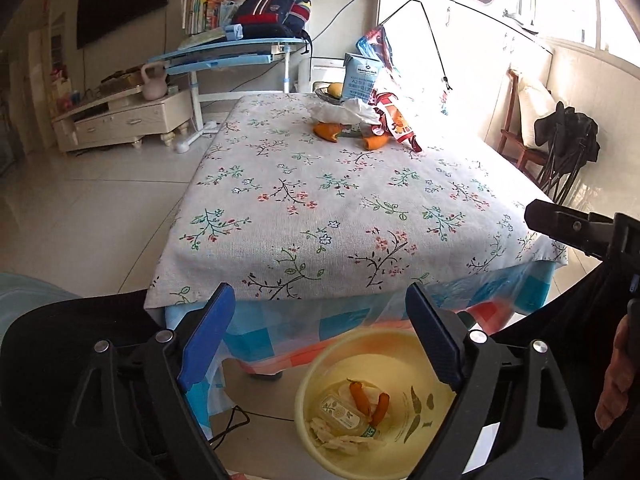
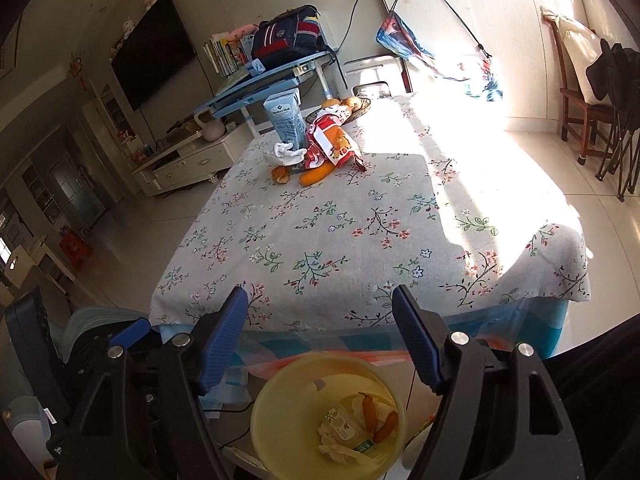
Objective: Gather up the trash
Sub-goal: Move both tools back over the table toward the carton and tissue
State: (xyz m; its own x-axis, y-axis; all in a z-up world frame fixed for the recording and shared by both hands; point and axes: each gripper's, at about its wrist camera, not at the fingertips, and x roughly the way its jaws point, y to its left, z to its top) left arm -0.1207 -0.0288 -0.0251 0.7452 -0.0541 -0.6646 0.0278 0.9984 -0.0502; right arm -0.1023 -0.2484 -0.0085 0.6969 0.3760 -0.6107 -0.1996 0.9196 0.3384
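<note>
hovering above the yellow bin (image 1: 320, 364) with fingers spread and empty, the left gripper (image 1: 320, 344) and right gripper (image 2: 320, 336) both face the leftover orange peels (image 2: 316, 176) and snack wrapper (image 2: 334, 142) lying well apart at the table's (image 2: 320, 248) far end.

Each gripper is built of black plastic arms fastened with round silver screws. The left gripper (image 1: 320, 340) and right gripper (image 2: 320, 340) are fitted with flat, ribbed blue pads (image 1: 206, 340). Dark clothing is worn.
</note>
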